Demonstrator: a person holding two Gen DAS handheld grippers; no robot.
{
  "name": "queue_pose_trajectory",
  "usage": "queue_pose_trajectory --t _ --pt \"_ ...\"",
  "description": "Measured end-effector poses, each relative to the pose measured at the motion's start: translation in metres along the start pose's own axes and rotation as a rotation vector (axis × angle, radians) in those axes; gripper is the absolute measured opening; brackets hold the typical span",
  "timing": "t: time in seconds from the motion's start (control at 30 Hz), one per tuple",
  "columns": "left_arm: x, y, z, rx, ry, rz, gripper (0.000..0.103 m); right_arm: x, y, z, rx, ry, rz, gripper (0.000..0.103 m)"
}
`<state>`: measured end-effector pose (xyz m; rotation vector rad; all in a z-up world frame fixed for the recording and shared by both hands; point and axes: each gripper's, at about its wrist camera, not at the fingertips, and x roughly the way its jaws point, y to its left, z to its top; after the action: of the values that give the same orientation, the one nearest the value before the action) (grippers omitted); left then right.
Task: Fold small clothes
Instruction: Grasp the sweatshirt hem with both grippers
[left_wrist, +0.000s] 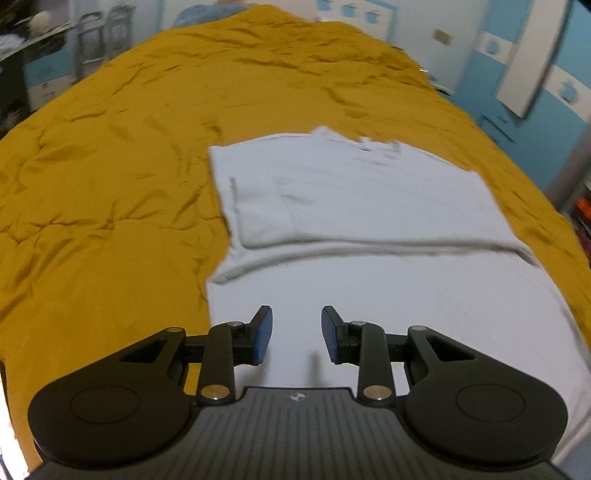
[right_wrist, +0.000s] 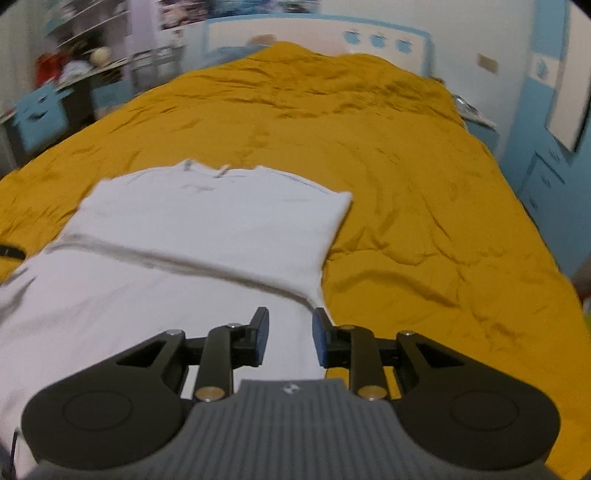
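- Left gripper (left_wrist: 297, 334) nearest in its own view, blue pads apart, nothing between them, hanging over near part of white shirt (left_wrist: 369, 229).
- Right gripper (right_wrist: 290, 336) same in its view: jaws parted, empty, above shirt's near right edge where white cloth meets bedspread.
- Neither gripper's pads press on fabric; gap between each pair shows only white cloth below.
- White shirt (right_wrist: 207, 229) lies flat on mustard-yellow bedspread (left_wrist: 110, 166), near end of bed, roughly centred between both grippers.
- Shirt partly folded: one layer lies doubled over upper part, its edge making a seam line straight across the garment, midway up.
- Left sleeve area tucked in, left side edge straight in left view; right far corner squared off in right view.
- Collar at far end of shirt, pointing toward far end of bed; detail blurred.
- Bedspread (right_wrist: 424, 192) wrinkled, covers whole bed out to far end.
- Beyond bed: blue-and-white wall (right_wrist: 369, 40) and furniture, cluttered shelves (right_wrist: 81, 66) far left, all blurred.
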<state>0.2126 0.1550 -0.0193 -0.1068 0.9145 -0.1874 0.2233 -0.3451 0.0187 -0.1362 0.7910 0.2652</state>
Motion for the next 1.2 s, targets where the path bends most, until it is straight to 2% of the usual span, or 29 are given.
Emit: queue_pose_trajectory --t 0.17,0.27,0.33,0.53,0.6,0.63,0.67,0.73,0.87,1.03,1.2 --pt "-0.029 -0.021 -0.024 0.146 0.008 -0.037 0.044 -0.040 0.010 -0.021 -0.116 0.008 0.030 0.021" --pt "-0.042 -0.033 -0.039 0.233 0.013 -0.058 0.051 -0.060 0.018 -0.038 -0.188 0.021 0.032 0.021" --pt "-0.051 -0.042 -0.051 0.305 0.019 -0.076 0.052 -0.071 0.022 -0.050 -0.231 0.024 0.023 0.021" --pt "-0.068 -0.058 -0.086 0.486 0.052 -0.140 0.065 -0.092 0.035 -0.089 -0.310 0.073 0.061 0.021" --pt "-0.070 -0.061 -0.096 0.533 0.076 -0.155 0.073 -0.096 0.043 -0.103 -0.343 0.089 0.075 0.024" --pt "-0.070 -0.063 -0.101 0.558 0.086 -0.157 0.075 -0.096 0.047 -0.108 -0.360 0.092 0.081 0.031" --pt "-0.070 -0.065 -0.106 0.588 0.099 -0.155 0.079 -0.097 0.052 -0.114 -0.380 0.093 0.086 0.040" --pt "-0.071 -0.068 -0.119 0.652 0.126 -0.151 0.081 -0.096 0.062 -0.124 -0.431 0.098 0.090 0.047" --pt "-0.070 -0.072 -0.140 0.755 0.154 -0.133 0.086 -0.089 0.082 -0.142 -0.528 0.134 0.113 0.054" --pt "-0.057 -0.077 -0.164 0.889 0.192 -0.078 0.087 -0.076 0.101 -0.158 -0.659 0.178 0.131 0.066" --pt "-0.043 -0.084 -0.183 0.982 0.190 -0.015 0.091 -0.063 0.113 -0.168 -0.748 0.217 0.158 0.067"
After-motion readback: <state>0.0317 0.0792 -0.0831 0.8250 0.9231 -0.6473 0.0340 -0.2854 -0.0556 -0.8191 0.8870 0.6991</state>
